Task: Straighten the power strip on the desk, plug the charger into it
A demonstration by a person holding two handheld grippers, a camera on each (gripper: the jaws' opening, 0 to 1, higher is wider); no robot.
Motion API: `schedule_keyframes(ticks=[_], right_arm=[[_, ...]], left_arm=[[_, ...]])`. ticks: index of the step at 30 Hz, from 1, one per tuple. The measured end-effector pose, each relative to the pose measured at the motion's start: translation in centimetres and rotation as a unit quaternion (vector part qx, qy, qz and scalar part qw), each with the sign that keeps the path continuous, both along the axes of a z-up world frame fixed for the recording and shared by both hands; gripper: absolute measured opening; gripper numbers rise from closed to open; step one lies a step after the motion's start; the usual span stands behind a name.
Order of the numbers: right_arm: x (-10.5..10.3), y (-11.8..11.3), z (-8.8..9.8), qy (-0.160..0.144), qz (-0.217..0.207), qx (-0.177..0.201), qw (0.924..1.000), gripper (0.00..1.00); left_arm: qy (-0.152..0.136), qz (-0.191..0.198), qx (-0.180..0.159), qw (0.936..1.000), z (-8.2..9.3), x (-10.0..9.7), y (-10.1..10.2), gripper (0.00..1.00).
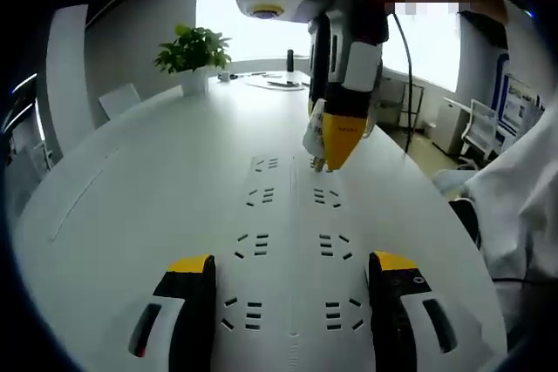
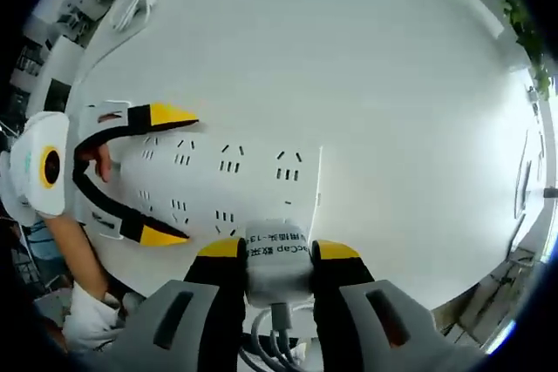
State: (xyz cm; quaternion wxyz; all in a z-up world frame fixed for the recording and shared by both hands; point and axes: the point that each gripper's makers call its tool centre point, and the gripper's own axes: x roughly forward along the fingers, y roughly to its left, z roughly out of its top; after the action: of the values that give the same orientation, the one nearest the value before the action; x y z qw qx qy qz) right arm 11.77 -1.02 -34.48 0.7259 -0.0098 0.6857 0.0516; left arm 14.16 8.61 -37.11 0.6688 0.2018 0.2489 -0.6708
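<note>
With the left gripper (image 2: pixel 161 176) open astride one end of the flat white plastic power strip (image 2: pixel 231 182) on the white worktop (image 2: pixel 366 67), the right gripper (image 2: pixel 275 250), clamped on the white rectangular charger (image 2: pixel 277 259), should align prongs squarely over a far-end socket, then press straight down.

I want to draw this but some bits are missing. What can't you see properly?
- Charger prongs: right gripper view, hidden under its body, so plugged in or not is unclear.
- Strip near end: left gripper view, cut off by the bottom edge.
- Charger label: right gripper view, too small to read.
- Cables: right gripper view, cut off below.
</note>
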Motion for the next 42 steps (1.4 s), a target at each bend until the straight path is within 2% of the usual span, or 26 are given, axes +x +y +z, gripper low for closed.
schedule_keyframes(ticks=[5,7,10,14,20,21,22,23,24,27,30,35,37,42], right_arm=[[0.5,-0.1,0.2,-0.008,0.003,0.007,0.9999,0.28],[0.8,0.1,0.2,-0.009,-0.030,0.027,0.9992,0.28],[0.5,-0.1,0.1,-0.005,-0.033,0.026,0.9991,0.28],[0.6,0.1,0.3,-0.015,-0.011,0.004,0.9998,0.28],[0.2,-0.3,0.7,-0.012,-0.019,0.003,0.9997,0.28],[0.4,-1.3,0.8,-0.020,-0.008,-0.024,0.9995,0.28],[0.2,-1.5,0.9,-0.019,-0.009,-0.025,0.9995,0.28],[-0.2,-1.3,0.6,-0.006,-0.035,-0.007,0.9994,0.28],[-0.2,-1.1,0.5,-0.007,-0.041,0.001,0.9991,0.28],[-0.1,-0.9,0.5,-0.007,-0.032,-0.005,0.9995,0.28],[-0.2,-0.5,0.5,-0.004,-0.052,0.006,0.9986,0.28],[-1.0,-0.2,-0.2,0.012,-0.055,-0.008,0.9984,0.28],[-0.4,-0.3,0.0,-0.006,-0.050,-0.010,0.9987,0.28],[0.1,-0.3,-0.1,-0.012,-0.031,-0.036,0.9988,0.28]], left_arm=[[0.000,0.000,0.002,1.0000,0.0,0.0,0.0,0.72],[0.000,0.001,0.002,1.0000,0.0,0.0,0.0,0.72],[0.000,0.001,0.002,1.0000,0.0,0.1,0.0,0.72],[-0.001,0.001,0.005,1.0000,0.0,0.1,-0.1,0.72],[0.000,0.001,0.000,1.0000,0.0,0.1,-0.1,0.72],[0.000,0.002,0.001,1.0000,0.0,0.1,-0.1,0.72],[0.000,0.002,0.001,1.0000,0.0,0.1,-0.1,0.72],[0.000,0.001,0.001,1.0000,0.0,0.1,-0.1,0.72],[0.000,0.001,0.001,1.0000,0.0,0.1,-0.1,0.72],[0.001,0.001,0.000,1.0000,0.0,0.1,-0.1,0.72],[0.001,0.002,-0.002,1.0000,0.0,0.1,-0.1,0.72],[0.002,0.001,-0.002,1.0000,0.1,0.2,-0.1,0.72],[0.002,0.001,-0.001,1.0000,0.1,0.2,-0.1,0.72],[0.001,0.002,-0.001,1.0000,0.1,0.3,-0.1,0.72]])
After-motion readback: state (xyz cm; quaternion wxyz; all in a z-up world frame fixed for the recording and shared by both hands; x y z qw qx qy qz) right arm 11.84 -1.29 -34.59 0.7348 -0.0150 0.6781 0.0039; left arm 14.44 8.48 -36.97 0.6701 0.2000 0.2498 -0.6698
